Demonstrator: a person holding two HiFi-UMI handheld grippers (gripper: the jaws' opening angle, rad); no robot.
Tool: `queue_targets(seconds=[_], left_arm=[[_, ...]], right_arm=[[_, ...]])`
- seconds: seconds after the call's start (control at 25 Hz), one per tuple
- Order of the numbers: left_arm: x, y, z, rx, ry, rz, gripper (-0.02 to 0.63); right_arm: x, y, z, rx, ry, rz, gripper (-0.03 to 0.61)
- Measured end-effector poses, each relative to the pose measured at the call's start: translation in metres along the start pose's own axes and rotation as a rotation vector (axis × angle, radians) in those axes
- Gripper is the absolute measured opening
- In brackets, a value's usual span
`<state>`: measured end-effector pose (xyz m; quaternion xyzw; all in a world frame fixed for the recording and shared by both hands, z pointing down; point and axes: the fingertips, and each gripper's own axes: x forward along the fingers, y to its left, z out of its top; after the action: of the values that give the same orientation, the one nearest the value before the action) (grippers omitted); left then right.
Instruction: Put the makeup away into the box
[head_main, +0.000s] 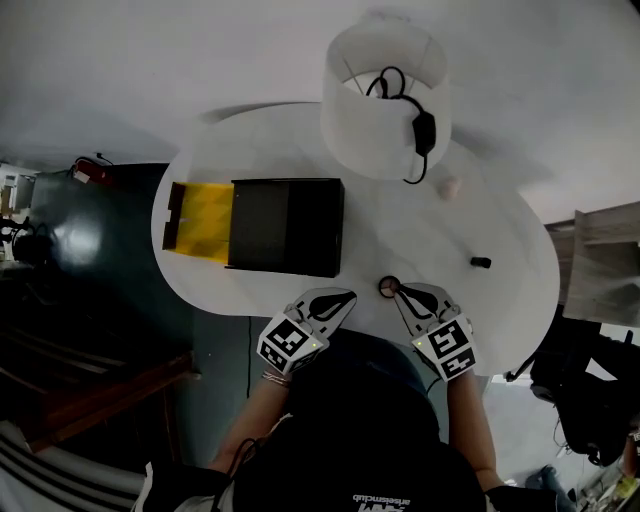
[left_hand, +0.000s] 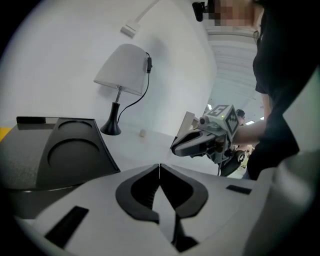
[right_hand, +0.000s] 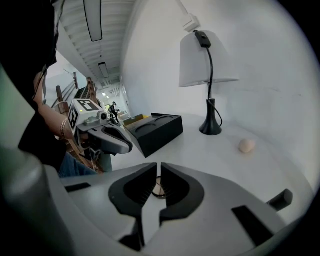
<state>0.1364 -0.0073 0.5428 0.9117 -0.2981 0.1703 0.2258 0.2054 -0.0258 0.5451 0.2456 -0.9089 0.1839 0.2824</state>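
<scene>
**Black box, both grippers empty: line up on the round piece first**

Head view: box (head_main: 285, 225) sits left of centre on the white counter (head_main: 500, 300), with a yellow panel (head_main: 205, 220) at its far left end. All the makeup I can see is outside the box. The small round piece (head_main: 389, 286) lies right at the tip of my right gripper (head_main: 402, 292). A small black piece (head_main: 481, 262) is further right, and a pale puff (head_main: 448, 187) sits by the lamp (head_main: 385, 100). My left gripper (head_main: 343, 297) is at the counter's near edge, close to the box's corner.

Left gripper view: my fingers (left_hand: 137, 192) are pressed together with nothing between them. The box is off to the left, with round recesses in its top.

Right gripper view: these fingers (right_hand: 132, 192) are pressed together too, and empty. The round piece shows on the counter just past them, low in the gap.

How I'd do it: spread the right fingers before going down, straddle the round piece and pinch across its rim, not on top. It looks thin and flat, so it will likely skid on the smooth counter; close slowly. Keep the left gripper out of the path to the box, or use it to steady the box.
</scene>
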Motion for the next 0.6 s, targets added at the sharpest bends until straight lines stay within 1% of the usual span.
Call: queue_targets(seconds=[0.12, 0.28, 0.32, 0.36, 0.4, 0.44, 0.6], left_arm=[[0.004, 0.003, -0.005, -0.011, 0.011, -0.006, 0.015], [0.015, 0.007, -0.014, -0.001, 0.051, -0.032, 0.015], [0.017, 0.007, -0.014, -0.003, 0.056, -0.042, 0.015], [0.019, 0.007, -0.014, -0.005, 0.058, -0.053, 0.015], [0.02, 0.007, -0.014, -0.007, 0.059, -0.062, 0.015], [0.021, 0.007, -0.014, -0.008, 0.061, -0.069, 0.015], [0.027, 0.008, -0.018, -0.005, 0.076, -0.084, 0.015]], right_arm=[[0.006, 0.004, -0.004, -0.001, 0.024, 0.025, 0.023], [0.011, 0.002, -0.012, 0.013, 0.05, 0.017, 0.025], [0.012, 0.001, -0.014, 0.024, 0.053, 0.015, 0.035], [0.013, 0.001, -0.015, 0.037, 0.058, 0.017, 0.086], [0.014, 0.001, -0.017, 0.046, 0.066, 0.019, 0.16], [0.016, 0.0, -0.018, 0.048, 0.073, 0.018, 0.17], [0.022, -0.005, -0.023, 0.04, 0.084, 0.001, 0.177]])
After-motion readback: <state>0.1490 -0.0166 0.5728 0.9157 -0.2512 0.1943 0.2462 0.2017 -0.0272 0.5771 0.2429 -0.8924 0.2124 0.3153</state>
